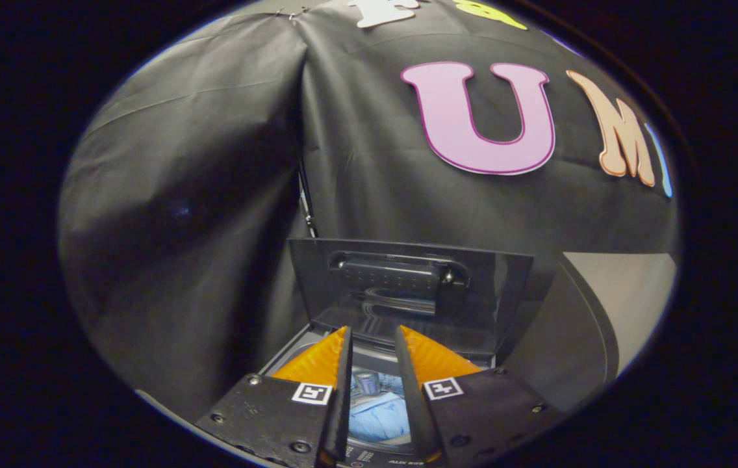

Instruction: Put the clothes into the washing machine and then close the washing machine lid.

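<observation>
The gripper's point(373, 338) two parted fingers hide most of the grey washing machine's point(369, 370) open tub; pale blue clothes point(379, 416) show only in the gap between them.

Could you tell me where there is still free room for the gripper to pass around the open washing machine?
The gripper hangs open, nothing between its fingers. Free room lies above the drum opening, bordered by the raised lid behind and the fingers on both sides. Inside the drum it looks crowded: light blue clothes lie there. Right of the lid, a bare pale surface meets the booth wall.
</observation>
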